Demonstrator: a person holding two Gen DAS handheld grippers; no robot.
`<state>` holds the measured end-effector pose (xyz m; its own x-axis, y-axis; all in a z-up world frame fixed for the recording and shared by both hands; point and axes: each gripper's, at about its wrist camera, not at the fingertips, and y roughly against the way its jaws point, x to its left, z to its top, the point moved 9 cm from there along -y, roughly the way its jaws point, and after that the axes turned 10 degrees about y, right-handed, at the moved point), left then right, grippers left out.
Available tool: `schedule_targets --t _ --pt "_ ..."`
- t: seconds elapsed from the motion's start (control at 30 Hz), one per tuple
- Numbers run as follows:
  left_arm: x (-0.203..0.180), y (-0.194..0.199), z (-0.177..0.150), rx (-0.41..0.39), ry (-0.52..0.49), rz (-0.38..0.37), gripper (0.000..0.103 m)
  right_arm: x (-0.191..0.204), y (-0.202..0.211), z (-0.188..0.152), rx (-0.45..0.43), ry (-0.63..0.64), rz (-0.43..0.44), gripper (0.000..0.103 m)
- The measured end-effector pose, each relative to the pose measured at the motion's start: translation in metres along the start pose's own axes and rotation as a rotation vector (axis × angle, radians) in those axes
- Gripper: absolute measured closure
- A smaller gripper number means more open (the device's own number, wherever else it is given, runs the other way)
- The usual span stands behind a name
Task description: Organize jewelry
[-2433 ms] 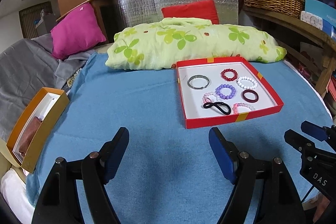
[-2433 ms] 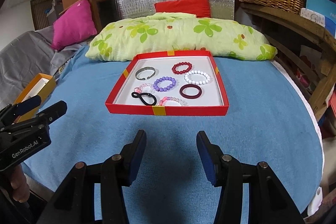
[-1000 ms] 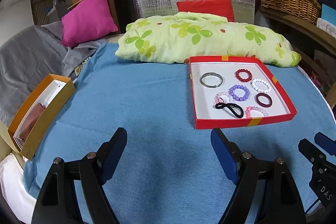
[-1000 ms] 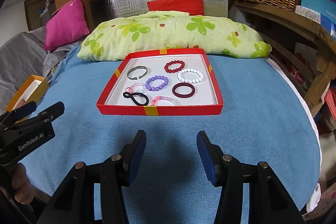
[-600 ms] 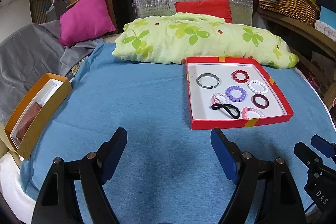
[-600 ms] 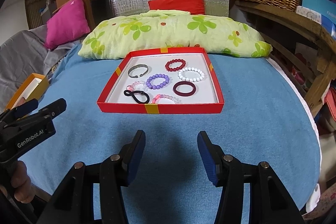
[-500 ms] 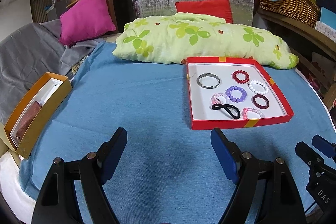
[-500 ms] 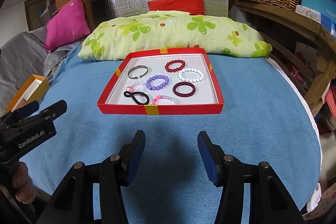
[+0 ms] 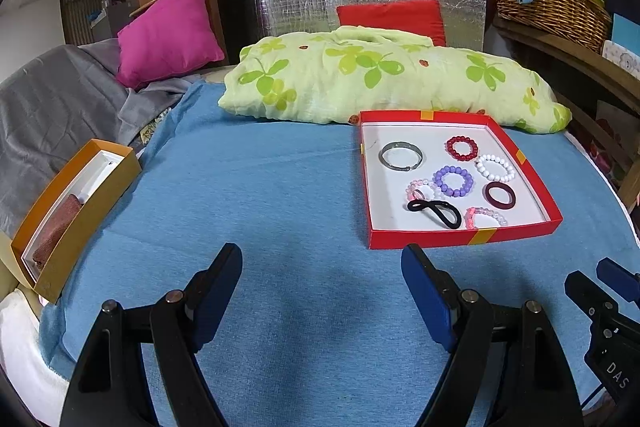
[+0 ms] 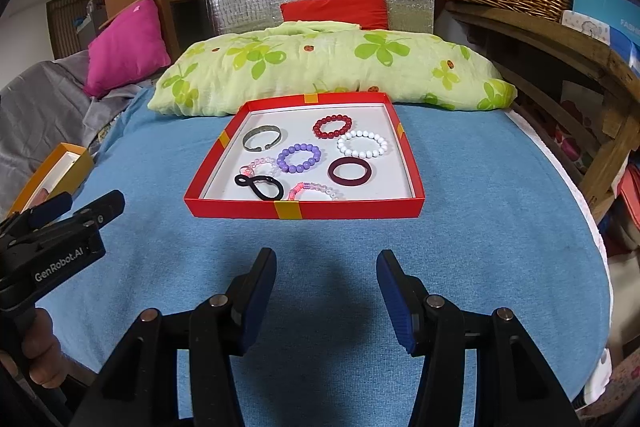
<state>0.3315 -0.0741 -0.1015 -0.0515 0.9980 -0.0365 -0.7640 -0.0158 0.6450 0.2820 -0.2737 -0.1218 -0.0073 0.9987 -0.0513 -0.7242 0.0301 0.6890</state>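
Seven round bracelets (image 10: pixel 299 157), cardboard tray (image 10: pixel 304 210), seemingly beaded

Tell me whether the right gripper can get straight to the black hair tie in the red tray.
Probably yes. The right gripper is open, facing the red tray, and only bare blue cloth lies between. The black hair tie sits near the low front wall, uncovered.

Bracelets (image 10: pixel 299 157) lie in tray (image 10: pixel 348 207), pillow (image 10: pixel 328 71) behind.

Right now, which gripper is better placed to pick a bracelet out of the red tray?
Probably the right gripper: open, the red tray lies straight ahead. The left gripper, also open, has it off to its right.
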Motion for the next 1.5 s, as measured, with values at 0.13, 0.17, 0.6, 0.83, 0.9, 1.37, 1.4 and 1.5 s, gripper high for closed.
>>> schedule_targets --t 0.13,0.17,0.6,0.83,0.9,1.37,1.4,1.5 --pt "0.0002 0.0003 -0.0001 0.000 0.000 0.001 0.021 0.0003 0.0001 -0.0002 0.001 0.000 0.002 0.047" --pt "0.0002 0.0002 0.0000 0.000 0.001 0.000 0.021 0.0005 -0.0001 -0.0001 0.001 -0.001 0.001 0.047" --pt "0.0012 0.0010 0.0002 -0.001 0.001 0.002 0.021 0.0006 -0.0007 0.0001 0.000 -0.001 0.001 0.047" --pt "0.0024 0.0016 0.0006 0.000 0.000 0.000 0.021 0.0007 -0.0008 0.0001 0.001 -0.001 0.001 0.047" --pt "0.0027 0.0017 0.0006 0.001 -0.001 -0.001 0.021 0.0004 -0.0008 0.0002 0.001 -0.001 0.002 0.047" --pt "0.0028 0.0028 0.0015 0.002 0.001 -0.004 0.021 0.0010 -0.0020 0.0004 0.002 -0.001 0.002 0.047" --pt "0.0026 0.0032 0.0014 0.001 0.002 -0.003 0.021 0.0011 -0.0020 0.0005 0.001 -0.001 0.001 0.047" --pt "0.0030 0.0034 0.0017 0.000 0.003 -0.004 0.021 0.0021 -0.0029 0.0004 0.000 -0.004 0.002 0.047"
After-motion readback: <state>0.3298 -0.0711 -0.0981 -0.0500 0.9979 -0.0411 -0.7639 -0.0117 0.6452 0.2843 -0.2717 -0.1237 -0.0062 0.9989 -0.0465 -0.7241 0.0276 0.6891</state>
